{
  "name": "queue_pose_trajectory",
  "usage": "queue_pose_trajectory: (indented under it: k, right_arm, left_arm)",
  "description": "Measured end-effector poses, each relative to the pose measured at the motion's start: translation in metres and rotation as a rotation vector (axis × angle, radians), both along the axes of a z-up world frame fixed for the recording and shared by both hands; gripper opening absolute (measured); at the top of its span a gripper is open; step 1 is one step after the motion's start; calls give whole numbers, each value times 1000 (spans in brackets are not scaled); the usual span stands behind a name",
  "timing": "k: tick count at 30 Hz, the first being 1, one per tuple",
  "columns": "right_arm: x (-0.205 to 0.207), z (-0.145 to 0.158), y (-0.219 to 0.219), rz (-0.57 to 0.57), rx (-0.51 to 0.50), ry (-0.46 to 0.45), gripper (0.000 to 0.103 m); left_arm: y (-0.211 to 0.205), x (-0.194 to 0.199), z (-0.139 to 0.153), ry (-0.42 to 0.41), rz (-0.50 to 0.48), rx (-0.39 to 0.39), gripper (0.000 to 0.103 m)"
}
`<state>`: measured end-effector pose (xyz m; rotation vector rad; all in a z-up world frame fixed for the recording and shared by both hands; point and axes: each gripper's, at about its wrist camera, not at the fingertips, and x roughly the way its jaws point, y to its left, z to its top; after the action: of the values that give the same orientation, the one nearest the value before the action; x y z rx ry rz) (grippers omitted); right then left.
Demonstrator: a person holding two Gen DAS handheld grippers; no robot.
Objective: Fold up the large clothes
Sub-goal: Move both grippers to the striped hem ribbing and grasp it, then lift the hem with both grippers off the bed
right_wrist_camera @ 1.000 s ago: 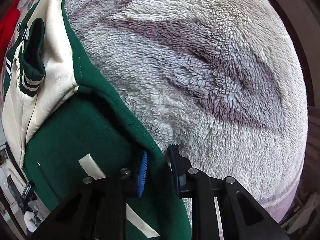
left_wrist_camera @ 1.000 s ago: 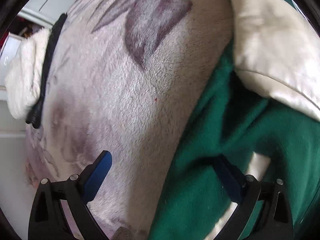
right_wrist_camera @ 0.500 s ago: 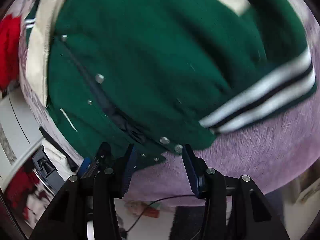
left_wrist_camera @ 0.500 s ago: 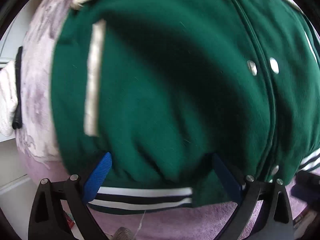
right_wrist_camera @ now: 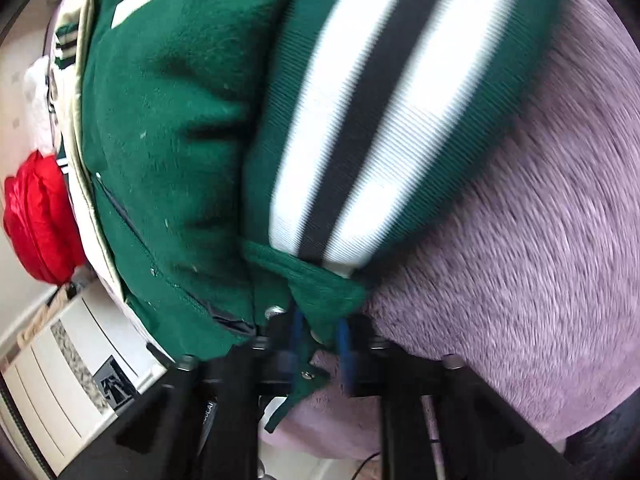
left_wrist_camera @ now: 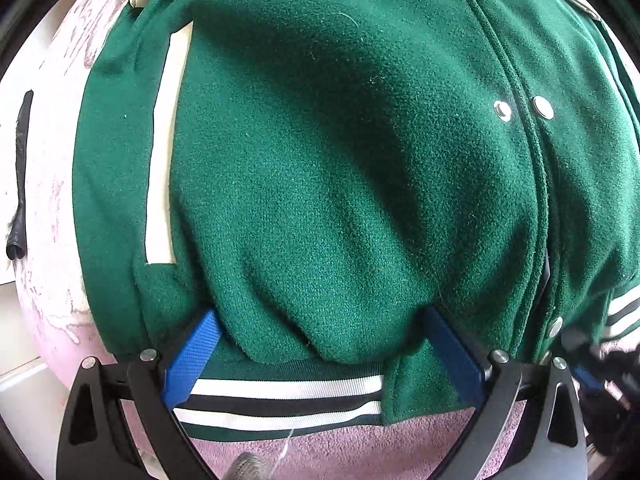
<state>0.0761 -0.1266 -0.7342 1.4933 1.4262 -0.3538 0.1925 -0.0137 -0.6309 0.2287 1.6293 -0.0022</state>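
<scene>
A mauve plush blanket (left_wrist_camera: 340, 444) covered the surface I worked over, and the green varsity jacket (left_wrist_camera: 340, 160) lay front-up on it, hem toward me. My left gripper (left_wrist_camera: 324, 356) stood wide open, straddling the bunched cloth above the striped hem band (left_wrist_camera: 280, 394). My right gripper (right_wrist_camera: 320, 340) was pinched shut on the hem's corner flap by the snaps. I judged that hold shallow: a hard pull could tear it free, and thick wool might drag the blanket along.

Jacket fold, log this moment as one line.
jacket: flat on blanket | left gripper: open over hem | right gripper: shut on hem corner
</scene>
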Motion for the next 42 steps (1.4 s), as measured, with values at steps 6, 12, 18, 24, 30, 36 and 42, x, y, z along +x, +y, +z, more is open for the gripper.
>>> queue_pose_trajectory:
  k: [6,12,18,24,30,36,42]
  right_arm:
    - [8,11,8,113,23,-33,4]
    - [12,-13,12,241,30,41,8]
    - [21,49,-18,373,57,8,66]
    - [50,110,-95,447,-181,-14,73]
    - [91,98,-159,586,-396,17,67]
    - [127,21,-168,922,-412,112,67]
    - [125,81,-230,1039,-459,18,68]
  left_arm:
    - [3,-9,1,3,-7,-11,103]
    - [-1,-4,16,4,-23,-12,103]
    - [11,4,57,-95,-1,-9,103]
    - [3,6,80,-134,47,-1,103]
    - [-47,-7,81,-158,56,38,103]
    - [-117,-24,71,-179,59,193,103]
    - [-217,-48,89,-254,-41,465,103]
